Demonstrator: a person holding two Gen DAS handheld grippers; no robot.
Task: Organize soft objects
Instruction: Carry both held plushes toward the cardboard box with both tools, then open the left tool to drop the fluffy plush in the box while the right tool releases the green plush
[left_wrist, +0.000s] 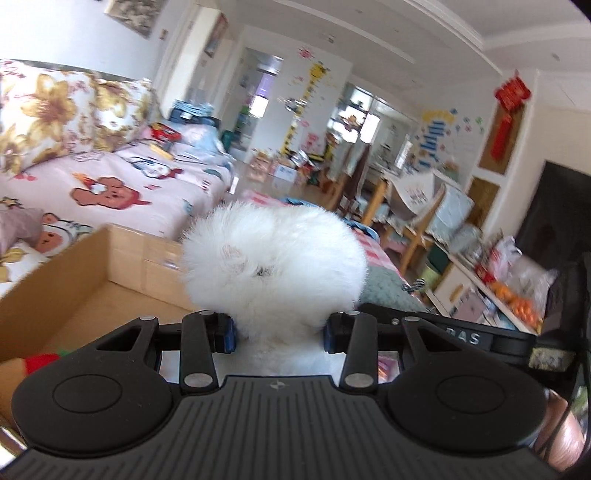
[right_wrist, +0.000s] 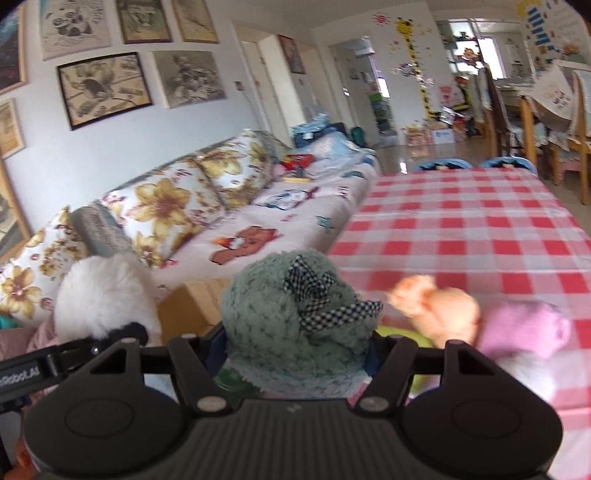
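The left gripper (left_wrist: 279, 334) is clamped on a white fluffy toy (left_wrist: 273, 266), its fingers pressed into the fur at both sides. The toy is held in the air, beside and above an open cardboard box (left_wrist: 74, 280). A red and green soft item (left_wrist: 46, 360) lies at the near corner of the box. Behind the box stands a sofa (left_wrist: 122, 184) with a cartoon-print cover and floral cushions (left_wrist: 66, 110).

The right gripper (right_wrist: 297, 354) is clamped on a green knitted toy (right_wrist: 291, 328) that carries a black-and-white checked bow (right_wrist: 314, 291). The toy is held above the near edge of a table with a red-and-white checked cloth (right_wrist: 461, 225). To the toy's right, an orange plush (right_wrist: 439, 306) and a pink plush (right_wrist: 524, 328) lie on the cloth, both blurred. The white fluffy toy (right_wrist: 105, 295) appears to the left, in front of the box (right_wrist: 195, 299). Wooden chairs (right_wrist: 509, 122) stand beyond the table's far end. Framed pictures (right_wrist: 103, 88) hang on the wall above the sofa (right_wrist: 258, 218).
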